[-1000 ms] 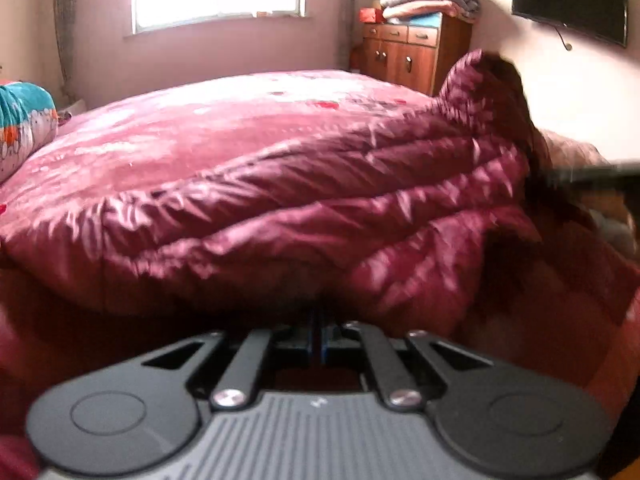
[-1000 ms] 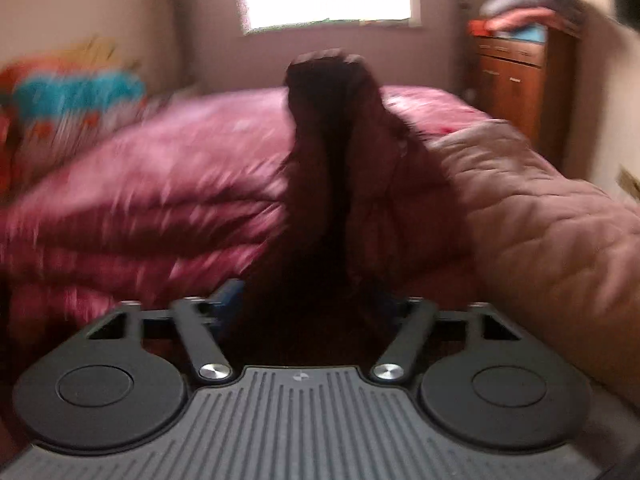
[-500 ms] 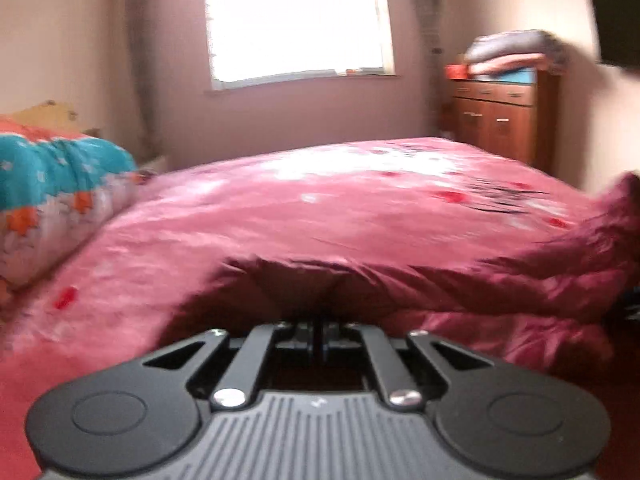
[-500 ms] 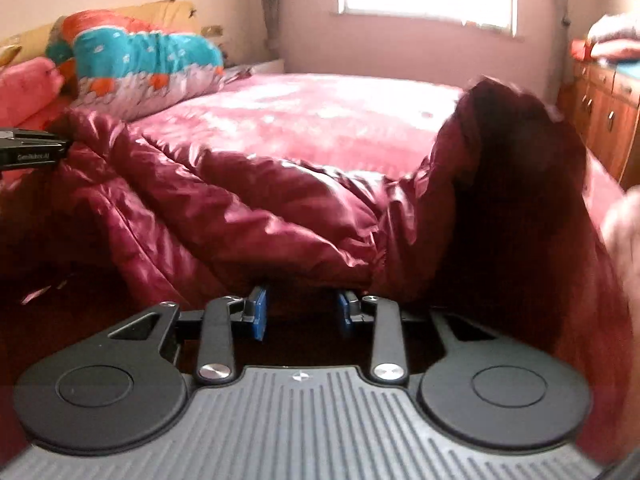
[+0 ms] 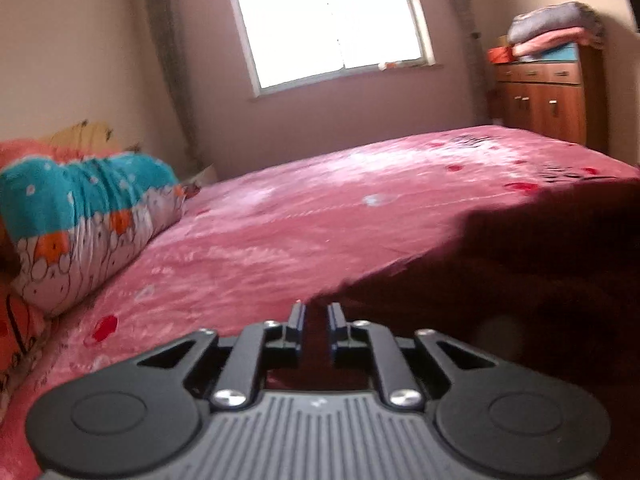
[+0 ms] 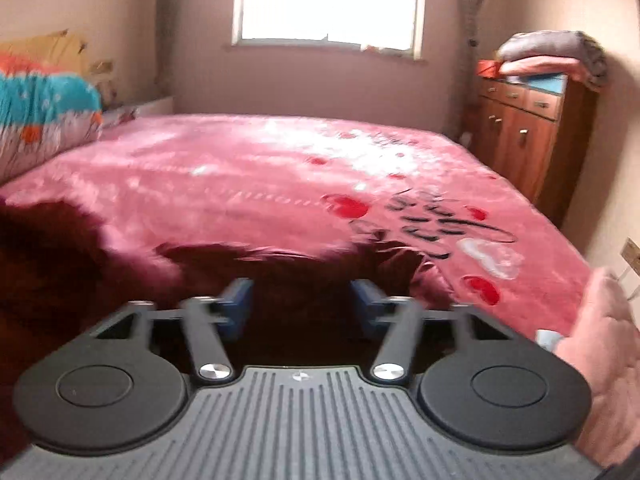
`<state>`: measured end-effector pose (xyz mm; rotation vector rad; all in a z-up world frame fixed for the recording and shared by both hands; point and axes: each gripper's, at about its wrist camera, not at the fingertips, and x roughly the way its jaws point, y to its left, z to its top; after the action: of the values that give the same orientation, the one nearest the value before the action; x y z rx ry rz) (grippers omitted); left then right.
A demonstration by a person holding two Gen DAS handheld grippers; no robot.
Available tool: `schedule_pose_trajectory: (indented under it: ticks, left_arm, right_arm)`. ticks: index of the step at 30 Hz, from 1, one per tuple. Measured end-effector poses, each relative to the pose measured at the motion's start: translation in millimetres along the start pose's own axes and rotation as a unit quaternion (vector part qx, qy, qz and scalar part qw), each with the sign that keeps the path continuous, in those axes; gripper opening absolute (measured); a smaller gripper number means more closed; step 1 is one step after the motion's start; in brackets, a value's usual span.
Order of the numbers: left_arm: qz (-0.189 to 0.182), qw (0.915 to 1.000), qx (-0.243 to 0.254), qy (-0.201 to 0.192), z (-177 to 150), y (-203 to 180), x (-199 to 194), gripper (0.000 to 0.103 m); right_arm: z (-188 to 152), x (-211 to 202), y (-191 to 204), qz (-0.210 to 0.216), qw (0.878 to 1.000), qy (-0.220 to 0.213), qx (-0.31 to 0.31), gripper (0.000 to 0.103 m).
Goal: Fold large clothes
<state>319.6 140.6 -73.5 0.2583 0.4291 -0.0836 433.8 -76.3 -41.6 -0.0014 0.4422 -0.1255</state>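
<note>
I count one dark red padded coat (image 5: 520,280) lying on one bed (image 6: 248,176), with two claws in my views, the left claw (image 5: 316,322) and the right claw (image 6: 302,304). Further back I see one window (image 6: 328,0), one wooden cabinet (image 6: 528,132) and one stack of folded blankets (image 6: 552,56) on top of it. At the head of the bed I make out one rolled quilt in teal, orange and white (image 5: 84,216).
</note>
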Motion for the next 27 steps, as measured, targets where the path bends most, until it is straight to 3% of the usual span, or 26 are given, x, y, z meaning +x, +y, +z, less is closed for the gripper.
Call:
schedule_pose_trajectory:
  ticks: [6, 12, 17, 22, 25, 27]
  left_arm:
    - [-0.047, 0.9988, -0.014, 0.005, -20, 9, -69, 0.030]
    - [-0.069, 0.9949, -0.049, 0.055, -76, 18, -133, 0.044]
    - [-0.082, 0.9867, -0.115, 0.080, -118, 20, -167, 0.063]
    - [-0.075, 0.9830, -0.149, 0.076, -141, 17, -179, 0.067]
    - [-0.076, 0.9810, -0.159, 0.081, -150, 16, -177, 0.070]
    - [-0.075, 0.9791, -0.166, 0.091, -157, 15, -176, 0.071]
  right_arm:
    - [-2, -72, -38, 0.030, 0.996, -0.044, 0.078, 0.100]
    - [-55, -170, -60, 0.033, 0.990, -0.037, 0.130, 0.100]
    - [-120, -233, -69, 0.017, 0.988, 0.004, 0.153, 0.100]
    - [-176, -268, -90, 0.001, 0.979, 0.063, 0.191, 0.100]
    - [-199, -265, -92, 0.001, 0.975, 0.092, 0.204, 0.100]
    - [-205, -254, -97, 0.023, 0.968, 0.114, 0.224, 0.100]
